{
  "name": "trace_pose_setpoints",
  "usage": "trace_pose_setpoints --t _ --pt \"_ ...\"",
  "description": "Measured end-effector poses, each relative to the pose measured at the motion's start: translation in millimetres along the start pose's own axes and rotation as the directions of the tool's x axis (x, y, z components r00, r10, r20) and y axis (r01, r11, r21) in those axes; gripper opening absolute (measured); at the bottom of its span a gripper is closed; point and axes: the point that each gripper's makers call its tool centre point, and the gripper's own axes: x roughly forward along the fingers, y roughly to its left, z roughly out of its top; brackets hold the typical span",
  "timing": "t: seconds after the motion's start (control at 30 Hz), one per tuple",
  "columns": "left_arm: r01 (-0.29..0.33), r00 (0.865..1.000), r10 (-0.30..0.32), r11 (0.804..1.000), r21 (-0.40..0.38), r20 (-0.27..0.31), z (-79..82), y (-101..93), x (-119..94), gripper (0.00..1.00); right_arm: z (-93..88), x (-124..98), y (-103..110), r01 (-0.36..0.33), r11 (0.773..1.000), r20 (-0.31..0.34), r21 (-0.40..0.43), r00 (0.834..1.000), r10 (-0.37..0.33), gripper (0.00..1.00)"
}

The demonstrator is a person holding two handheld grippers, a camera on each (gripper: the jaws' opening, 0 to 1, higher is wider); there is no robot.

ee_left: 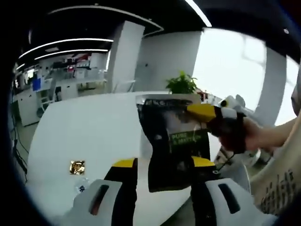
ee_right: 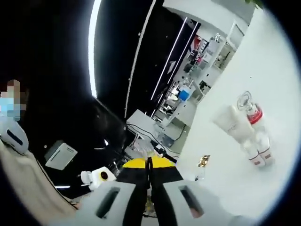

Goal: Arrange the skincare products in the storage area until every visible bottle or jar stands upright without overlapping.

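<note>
1. Between the left gripper (ee_left: 160, 165) jaws, a black glossy pouch with green label (ee_left: 174, 141) is standing upright, grasped.
2. Right gripper (ee_left: 202, 112) is pinching its far right top corner.
3. White bottles (ee_right: 242, 127) are lying far right on the white table (ee_right: 273, 70), nearer the right gripper.

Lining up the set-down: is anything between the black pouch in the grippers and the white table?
Nothing visible blocks it. The black pouch hangs between the left gripper and the right gripper, over bare white table. A small gold item lies off to one side, and the bottle cluster stands apart.
</note>
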Motion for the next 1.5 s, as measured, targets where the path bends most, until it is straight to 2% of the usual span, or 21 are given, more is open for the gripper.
trace_pose_setpoints --t 0.03,0.13,0.23,0.3,0.33,0.4,0.43,0.5,0.57,0.67,0.77,0.87,0.9,0.97,1.03,1.13,1.23,1.33,1.4,1.5 --pt "0.017 1.000 -0.017 1.000 -0.003 0.007 2.5 -1.7 -0.4 0.46 0.7 0.5 4.0 -0.019 1.000 -0.002 0.006 1.000 0.019 0.01" --pt "0.124 0.992 -0.123 0.992 -0.035 0.021 10.4 -14.1 -1.1 0.50 -0.7 3.5 20.6 -0.085 0.996 -0.024 0.022 0.996 0.086 0.01" --pt "0.260 0.965 -0.262 0.961 -0.096 -0.003 10.8 -29.5 -2.3 0.52 -3.7 5.6 31.4 -0.132 0.991 -0.049 0.036 0.990 0.134 0.01" --pt "0.283 0.959 -0.284 0.956 -0.079 -0.003 12.9 -32.1 -1.0 0.51 -4.6 6.3 36.6 -0.151 0.987 -0.054 0.052 0.987 0.154 0.01" --pt "0.300 0.954 -0.301 0.951 -0.079 -0.006 13.2 -35.1 -1.5 0.48 -4.9 6.6 38.1 -0.154 0.987 -0.056 0.052 0.986 0.156 0.01" --pt "0.328 0.944 -0.328 0.941 -0.083 0.010 17.6 -40.8 -4.0 0.30 -4.9 6.7 38.6 -0.150 0.988 -0.057 0.042 0.987 0.152 0.01" --pt "0.324 0.946 -0.324 0.941 -0.099 0.012 17.9 -40.9 -4.6 0.30 -1.1 5.5 38.2 -0.151 0.988 -0.040 0.041 0.988 0.152 0.01" --pt "0.339 0.941 -0.337 0.927 -0.161 0.041 21.3 -43.2 -5.8 0.24 2.9 3.5 33.9 -0.134 0.990 -0.027 0.041 0.990 0.135 0.01" --pt "0.365 0.931 -0.359 0.911 -0.191 0.068 23.2 -45.2 -9.4 0.16 7.5 -0.1 28.7 -0.117 0.992 -0.018 0.042 0.993 0.118 0.01" --pt "0.418 0.909 -0.405 0.881 -0.224 0.100 27.1 -55.3 -14.3 0.03 7.4 -1.4 22.2 -0.086 0.996 -0.034 0.029 0.996 0.087 0.01" --pt "0.433 0.901 -0.418 0.864 -0.255 0.115 28.8 -59.7 -15.1 0.00 7.4 -1.1 19.2 -0.072 0.997 -0.043 0.001 0.996 0.072 0.01" --pt "0.458 0.889 -0.430 0.840 -0.291 0.159 33.4 -62.4 -15.6 0.00 12.7 1.1 18.3 -0.071 0.991 0.001 -0.115 0.997 0.072 0.03" --pt "0.467 0.884 -0.434 0.831 -0.301 0.173 34.5 -62.9 -16.7 0.00 13.5 1.0 19.5 -0.074 0.990 0.014 -0.117 0.997 0.076 0.06" --pt "0.475 0.879 -0.434 0.825 -0.306 0.196 37.9 -63.3 -18.5 0.00 9.8 1.3 20.2 -0.081 0.993 0.012 -0.088 0.997 0.082 0.12" --pt "0.479 0.877 -0.432 0.819 -0.315 0.211 40.7 -62.9 -19.8 0.00 -0.4 2.0 20.2 -0.088 0.995 -0.015 -0.045 0.996 0.087 0.16" --pt "0.494 0.867 -0.424 0.800 -0.342 0.261 49.4 -59.6 -22.5 0.00 -15.0 1.6 20.3 -0.091 0.996 -0.037 -0.026 0.995 0.090 0.23" --pt "0.495 0.864 -0.408 0.790 -0.360 0.294 55.1 -54.6 -23.0 0.00 -28.1 0.2 23.9 -0.107 0.994 -0.054 0.016 0.993 0.108 0.23" --pt "0.492 0.865 -0.394 0.786 -0.374 0.311 58.1 -49.9 -22.4 0.00 -33.3 -1.6 20.9 -0.108 0.994 -0.059 0.023 0.992 0.110 0.19" --pt "0.488 0.867 -0.387 0.786 -0.379 0.314 58.7 -47.3 -21.7 0.00 -33.0 -2.8 20.8 -0.113 0.993 -0.043 0.032 0.992 0.114 0.16" --pt "0.482 0.870 -0.376 0.785 -0.390 0.318 59.2 -44.4 -20.4 0.00 -23.4 -4.4 23.6 -0.138 0.990 0.013 0.038 0.990 0.137 0.14"
